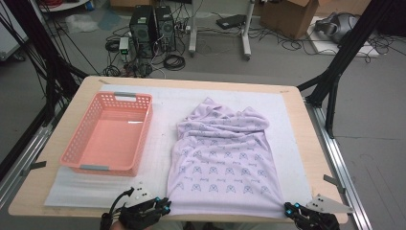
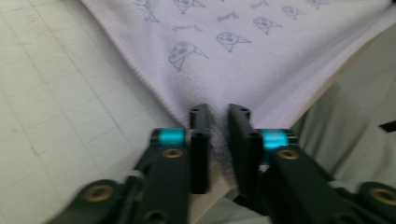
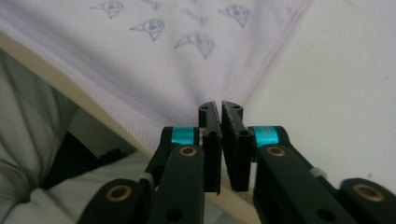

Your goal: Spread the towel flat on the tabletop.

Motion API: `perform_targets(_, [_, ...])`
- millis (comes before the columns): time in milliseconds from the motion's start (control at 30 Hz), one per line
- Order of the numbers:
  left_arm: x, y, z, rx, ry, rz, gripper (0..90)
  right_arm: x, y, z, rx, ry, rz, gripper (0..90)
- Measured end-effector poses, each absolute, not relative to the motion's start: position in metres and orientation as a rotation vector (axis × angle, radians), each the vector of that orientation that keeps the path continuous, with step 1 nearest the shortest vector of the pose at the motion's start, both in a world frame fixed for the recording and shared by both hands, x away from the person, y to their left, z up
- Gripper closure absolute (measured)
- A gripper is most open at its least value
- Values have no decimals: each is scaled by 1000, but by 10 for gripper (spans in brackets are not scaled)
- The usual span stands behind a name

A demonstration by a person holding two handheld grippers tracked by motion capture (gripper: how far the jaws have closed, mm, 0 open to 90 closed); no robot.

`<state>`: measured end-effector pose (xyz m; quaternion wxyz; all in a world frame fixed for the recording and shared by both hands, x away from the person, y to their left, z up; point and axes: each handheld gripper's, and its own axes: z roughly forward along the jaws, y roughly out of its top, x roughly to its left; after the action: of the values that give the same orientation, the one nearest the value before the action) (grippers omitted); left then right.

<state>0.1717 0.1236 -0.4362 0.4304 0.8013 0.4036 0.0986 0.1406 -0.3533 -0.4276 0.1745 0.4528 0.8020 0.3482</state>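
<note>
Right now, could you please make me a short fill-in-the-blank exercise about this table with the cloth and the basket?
1. The pale lilac printed cloth lies to the ____ of the empty pink plastic basket in the high view.
2. The right claw pinches a ____ of the cloth.
3. The basket holds ____.

Missing words: right; corner; nothing

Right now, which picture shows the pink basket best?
The high view: the whole pink basket sits empty on the table's left side, beside the purple cloth. The two gripper views look at the cloth's near corners instead, so they tell you nothing about the basket.
</note>
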Motion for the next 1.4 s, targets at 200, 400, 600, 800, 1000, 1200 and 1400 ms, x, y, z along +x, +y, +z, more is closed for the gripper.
perform_targets(200, [204,122,-428,1875,1049,366,485,167,-347,-430,1328,2186,1027,591])
perform_targets(400, [236,118,-442,1907,1132,336,476,209,-338,-441,1404,2136,987,580])
perform_targets(600, [227,110,-449,2007,1058,399,744,208,-335,-447,1397,2175,1031,851])
perform_targets(800, [217,121,-438,1995,1057,306,864,195,-343,-441,1376,2226,1037,866])
perform_targets(1000, [197,132,-433,1974,1024,242,866,176,-356,-425,1386,2201,1142,866])
perform_targets(1200, [166,139,-430,1974,961,267,850,148,-353,-422,1344,2248,1131,858])
perform_targets(1400, [183,136,-429,1899,981,350,501,154,-354,-421,1380,2152,1123,619])
